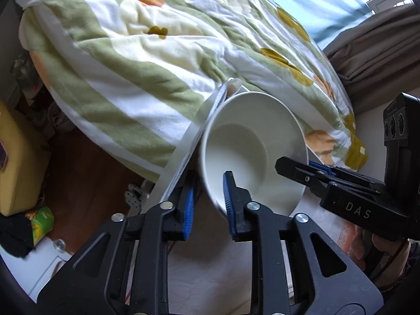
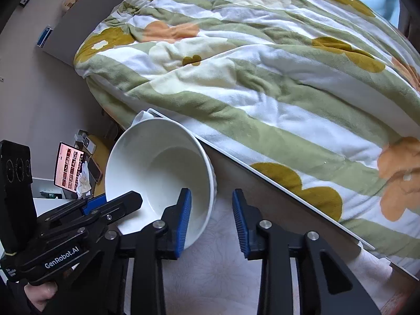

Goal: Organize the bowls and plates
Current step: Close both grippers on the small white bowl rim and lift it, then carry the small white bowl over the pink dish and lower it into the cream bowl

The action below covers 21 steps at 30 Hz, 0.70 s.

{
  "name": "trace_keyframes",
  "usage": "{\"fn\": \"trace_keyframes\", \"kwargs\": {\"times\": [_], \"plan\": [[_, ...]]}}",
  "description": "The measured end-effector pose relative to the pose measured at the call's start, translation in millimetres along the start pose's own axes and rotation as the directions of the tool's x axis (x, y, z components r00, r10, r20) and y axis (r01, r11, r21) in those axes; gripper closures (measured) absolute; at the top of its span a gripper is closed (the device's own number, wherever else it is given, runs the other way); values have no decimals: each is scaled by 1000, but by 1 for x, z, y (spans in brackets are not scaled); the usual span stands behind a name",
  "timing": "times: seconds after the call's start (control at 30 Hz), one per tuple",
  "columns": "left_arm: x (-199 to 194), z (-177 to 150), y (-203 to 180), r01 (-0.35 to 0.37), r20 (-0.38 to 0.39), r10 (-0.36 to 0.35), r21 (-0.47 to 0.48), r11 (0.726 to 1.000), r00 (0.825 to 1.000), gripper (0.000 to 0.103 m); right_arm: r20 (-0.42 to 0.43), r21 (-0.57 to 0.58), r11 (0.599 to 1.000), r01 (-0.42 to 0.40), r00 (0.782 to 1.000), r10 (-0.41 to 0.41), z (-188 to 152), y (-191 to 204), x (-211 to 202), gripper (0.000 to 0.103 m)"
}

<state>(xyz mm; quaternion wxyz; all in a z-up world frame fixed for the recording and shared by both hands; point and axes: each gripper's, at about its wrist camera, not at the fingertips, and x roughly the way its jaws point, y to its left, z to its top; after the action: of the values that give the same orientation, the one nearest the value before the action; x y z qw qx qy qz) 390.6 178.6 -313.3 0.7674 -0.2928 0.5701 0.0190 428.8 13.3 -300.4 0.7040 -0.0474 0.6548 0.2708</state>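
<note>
Bedroom setting: bed with green-striped floral quilt [image 1: 126, 60] running along the far edge of a pale, faintly patterned bench [image 2: 223, 267].

Item 1: white bowl [image 2: 157, 168], empty, at the far left corner of the bench, close to both edges. It lies between the two tools, each taking the rim from an opposite side.

Item 2: left gripper [image 1: 210, 183]. Jaws narrowed onto the near left part of the bowl's rim, with one blue pad inside the bowl, the other outside, and the wall between them. Gripping the bowl. Tool angled steeply down. The left hand [image 2: 39, 295] grasps the handle at the lower left of the right wrist view.

Item 3: right gripper [image 2: 210, 193]. Jaws likewise drawn in across the rim on the bowl's right side, with the inner pad against the inside wall and the outer pad just beside the outside wall. Gripping the bowl. Tool pitched steeply down, and part of the right hand [image 1: 380, 244] shows beneath its body.
</note>
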Motion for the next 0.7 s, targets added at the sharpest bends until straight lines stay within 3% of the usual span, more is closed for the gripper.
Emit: {"fn": "trace_keyframes", "kwargs": {"times": [0.03, 0.2, 0.7], "plan": [[0, 0, 1, 5, 2, -5, -2, 1000, 1000, 86, -3, 3, 1000, 6, 1000, -6, 0, -1, 1, 85], [-1, 0, 2, -10, 9, 9, 15, 1000, 1000, 86, -5, -3, 1000, 5, 1000, -5, 2, 3, 4, 93], [-13, -8, -14, -56, 38, 53, 79, 995, 998, 87, 43, 13, 1000, 2, 999, -3, -13, 2, -5, 93]]}}
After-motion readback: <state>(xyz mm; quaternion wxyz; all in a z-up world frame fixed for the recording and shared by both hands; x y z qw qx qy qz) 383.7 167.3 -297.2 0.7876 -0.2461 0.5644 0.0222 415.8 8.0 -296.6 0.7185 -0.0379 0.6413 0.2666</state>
